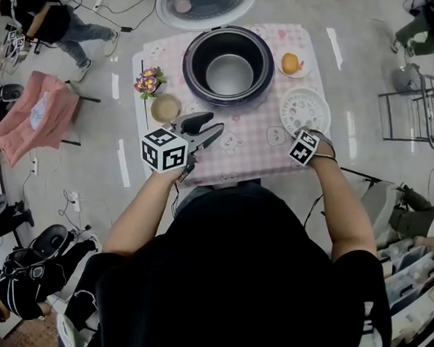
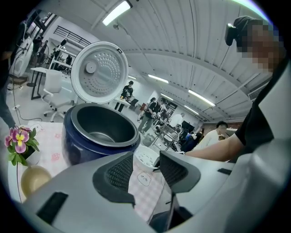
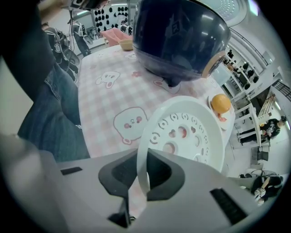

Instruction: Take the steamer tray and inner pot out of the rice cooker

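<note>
On my left, the left tool (image 2: 148,157) hung with its jaws spread and nothing between them, tipped a little downward over the near part of the table (image 1: 252,148). I took it to be waiting, open, for the next grab. Just to its outer side stood a small tan bowl (image 1: 165,108) and a pot of flowers (image 1: 148,82), both out of its path. Straight ahead of those open jaws sat the rice cooker (image 2: 75,141), its lid (image 2: 100,73) swung up behind, so the way in was free. The inner pot (image 1: 229,73) lay inside it, not yet taken out. Further right, the right tool (image 3: 144,166) pointed straight down, jaws pinched on the near rim of the white steamer tray (image 3: 186,132). The tray reached away from it, beside the cooker and clear of it. Held by its thin rim, it looked slightly tilted; whether its far edge touched the cloth I could not tell. Beyond the tray an orange thing (image 1: 291,62) sat on a small plate.
</note>
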`<action>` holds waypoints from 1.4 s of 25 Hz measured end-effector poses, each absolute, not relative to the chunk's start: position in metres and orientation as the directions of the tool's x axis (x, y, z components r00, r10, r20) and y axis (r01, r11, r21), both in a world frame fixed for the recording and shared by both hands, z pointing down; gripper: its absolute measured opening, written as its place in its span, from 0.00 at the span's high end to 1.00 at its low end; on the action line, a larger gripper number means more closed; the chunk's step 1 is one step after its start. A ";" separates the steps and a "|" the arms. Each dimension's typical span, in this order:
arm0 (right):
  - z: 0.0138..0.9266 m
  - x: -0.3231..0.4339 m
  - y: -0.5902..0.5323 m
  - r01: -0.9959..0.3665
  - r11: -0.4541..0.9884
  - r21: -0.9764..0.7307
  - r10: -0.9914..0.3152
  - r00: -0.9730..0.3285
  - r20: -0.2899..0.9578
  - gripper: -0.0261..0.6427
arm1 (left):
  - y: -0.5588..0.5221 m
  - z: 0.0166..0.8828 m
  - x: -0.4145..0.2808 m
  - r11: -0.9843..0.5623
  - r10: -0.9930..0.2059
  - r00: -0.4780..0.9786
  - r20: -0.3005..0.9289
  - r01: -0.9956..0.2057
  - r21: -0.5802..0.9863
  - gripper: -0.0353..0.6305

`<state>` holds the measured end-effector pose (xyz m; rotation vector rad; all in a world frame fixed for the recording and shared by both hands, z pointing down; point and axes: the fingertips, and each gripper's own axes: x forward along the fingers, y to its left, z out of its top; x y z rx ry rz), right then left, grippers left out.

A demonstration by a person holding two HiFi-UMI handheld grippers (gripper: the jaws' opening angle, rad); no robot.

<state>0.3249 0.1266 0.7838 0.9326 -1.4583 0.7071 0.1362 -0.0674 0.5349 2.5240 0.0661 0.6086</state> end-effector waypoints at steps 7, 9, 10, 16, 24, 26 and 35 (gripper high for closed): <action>0.798 0.319 0.133 -0.857 0.509 0.081 -0.119 0.023 0.993 0.90 | -0.068 0.541 0.138 -0.851 0.168 0.895 0.412 -0.079 0.518 0.65; 0.802 0.318 0.133 -0.859 0.507 0.073 -0.112 0.018 0.994 0.90 | -0.070 0.542 0.140 -0.850 0.170 0.896 0.411 -0.077 0.520 0.65; 0.804 0.316 0.133 -0.860 0.506 0.069 -0.108 0.016 0.994 0.90 | -0.071 0.542 0.140 -0.850 0.171 0.896 0.410 -0.076 0.521 0.65; 0.810 0.311 0.134 -0.869 0.491 0.063 -0.102 0.015 0.995 0.88 | -0.069 0.543 0.140 -0.851 0.176 0.893 0.413 -0.073 0.520 0.65; 0.801 0.310 0.139 -0.920 0.392 -0.004 -0.098 -0.046 0.994 0.71 | -0.069 0.544 0.140 -0.850 0.185 0.892 0.413 -0.066 0.523 0.65; 0.792 0.310 0.136 -0.923 0.385 0.004 -0.107 -0.040 0.993 0.70 | -0.069 0.543 0.140 -0.852 0.186 0.893 0.410 -0.061 0.520 0.65; 0.733 0.322 0.099 -0.950 0.297 0.100 -0.234 0.029 0.972 0.68 | -0.070 0.533 0.135 -0.861 0.187 0.900 0.394 -0.043 0.507 0.65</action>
